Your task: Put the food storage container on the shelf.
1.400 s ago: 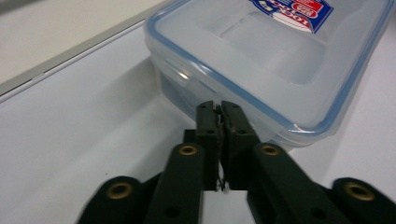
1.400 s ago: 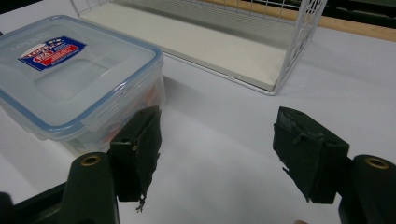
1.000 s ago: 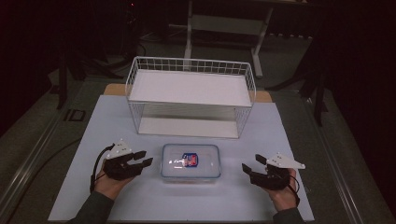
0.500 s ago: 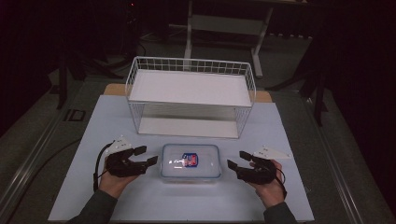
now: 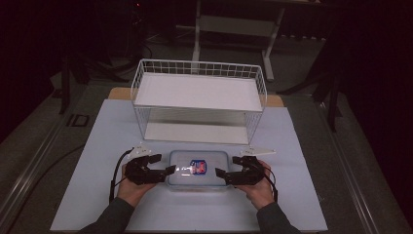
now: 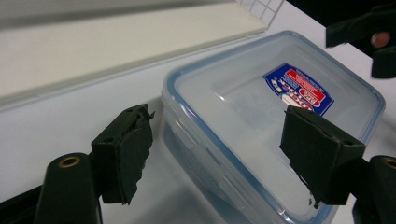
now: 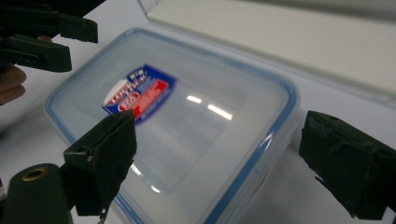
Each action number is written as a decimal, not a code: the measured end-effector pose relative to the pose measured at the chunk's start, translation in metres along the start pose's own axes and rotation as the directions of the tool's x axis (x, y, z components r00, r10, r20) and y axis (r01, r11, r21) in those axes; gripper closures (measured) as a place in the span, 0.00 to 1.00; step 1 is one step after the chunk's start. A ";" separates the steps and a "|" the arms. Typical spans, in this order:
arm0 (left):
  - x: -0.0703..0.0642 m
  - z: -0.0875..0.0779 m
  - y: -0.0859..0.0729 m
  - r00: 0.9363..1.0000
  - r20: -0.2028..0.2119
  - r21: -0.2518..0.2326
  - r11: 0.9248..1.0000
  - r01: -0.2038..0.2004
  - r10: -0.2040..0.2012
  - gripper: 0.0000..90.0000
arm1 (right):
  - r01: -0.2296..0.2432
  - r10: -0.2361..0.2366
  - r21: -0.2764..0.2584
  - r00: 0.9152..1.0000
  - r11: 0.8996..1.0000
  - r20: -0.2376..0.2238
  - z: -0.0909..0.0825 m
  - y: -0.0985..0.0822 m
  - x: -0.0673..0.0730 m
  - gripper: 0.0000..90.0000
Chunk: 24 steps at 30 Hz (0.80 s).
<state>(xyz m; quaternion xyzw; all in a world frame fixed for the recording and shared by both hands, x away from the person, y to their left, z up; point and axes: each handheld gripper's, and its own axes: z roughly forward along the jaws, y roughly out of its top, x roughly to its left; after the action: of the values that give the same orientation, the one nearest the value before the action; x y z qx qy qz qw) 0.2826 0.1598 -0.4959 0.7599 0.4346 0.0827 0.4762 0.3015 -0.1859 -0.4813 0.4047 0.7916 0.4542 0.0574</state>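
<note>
Clear plastic with a blue-edged lid: one food box (image 5: 198,169) lies on the near part of the white table (image 5: 97,146), just in front of one white wire rack (image 5: 199,100) with two shelves. In the high view two hands come in from the near edge, each with a black gripper. The left gripper (image 5: 163,165) is at the box's left end and the right gripper (image 5: 228,166) at its right end, both pointing inward. One red and blue label sits on the lid.

The left gripper view adds what the high view cannot resolve: its two jaws stand wide, having just been opening, one over the bare table and one over the lid, not pressing the food box (image 6: 275,126). The other gripper shows at the far right.

The right gripper view shows its jaws equally wide, also just opened, straddling a corner of the food box (image 7: 187,126) without touching it. The rack's lower shelf (image 7: 289,42) lies beyond.
</note>
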 end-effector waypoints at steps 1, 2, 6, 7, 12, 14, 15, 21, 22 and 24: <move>0.000 0.002 0.000 1.000 0.006 0.011 1.000 0.007 -0.007 0.24 | -0.010 0.010 0.013 1.000 1.000 -0.006 0.002 -0.003 -0.001 0.12; 0.001 0.005 -0.001 1.000 0.015 0.022 1.000 0.014 -0.014 0.23 | -0.013 0.014 0.021 1.000 1.000 -0.004 0.004 -0.004 -0.002 0.12; -0.002 0.013 -0.003 0.999 0.037 0.045 0.999 0.026 -0.028 0.19 | -0.032 0.033 0.037 0.999 0.999 -0.021 0.008 -0.007 -0.004 0.12; -0.002 0.014 -0.003 0.999 0.043 0.045 0.999 0.028 -0.030 0.19 | -0.037 0.038 0.041 0.999 0.998 -0.022 0.009 -0.007 -0.004 0.12; 0.003 0.019 -0.007 0.991 0.103 0.053 0.995 0.080 -0.085 0.16 | -0.057 0.059 0.058 0.998 0.997 -0.031 0.015 -0.009 -0.007 0.11; 0.007 0.021 -0.009 0.984 0.134 0.057 0.992 0.108 -0.115 0.16 | -0.086 0.090 0.061 0.995 0.994 -0.053 0.017 -0.010 -0.009 0.10; 0.008 0.021 -0.009 0.983 0.142 0.058 0.992 0.113 -0.120 0.16 | -0.099 0.103 0.062 0.993 0.993 -0.065 0.018 -0.011 -0.010 0.10; 0.010 0.027 -0.012 0.964 0.198 0.090 0.983 0.160 -0.175 0.14 | -0.145 0.153 0.075 0.982 0.987 -0.109 0.021 -0.013 -0.015 0.10; 0.010 0.028 -0.012 0.963 0.199 0.092 0.982 0.164 -0.180 0.12 | -0.154 0.163 0.081 0.979 0.985 -0.121 0.021 -0.014 -0.016 0.10; 0.010 0.027 -0.012 0.963 0.198 0.094 0.981 0.167 -0.183 0.12 | -0.167 0.179 0.091 0.973 0.982 -0.146 0.023 -0.016 -0.017 0.09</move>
<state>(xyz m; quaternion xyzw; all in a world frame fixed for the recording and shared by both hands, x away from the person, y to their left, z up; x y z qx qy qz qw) 0.2965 0.1514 -0.5225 0.7408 0.4513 -0.0553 0.4944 0.3143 -0.1866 -0.5113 0.4382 0.7724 0.4559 -0.0595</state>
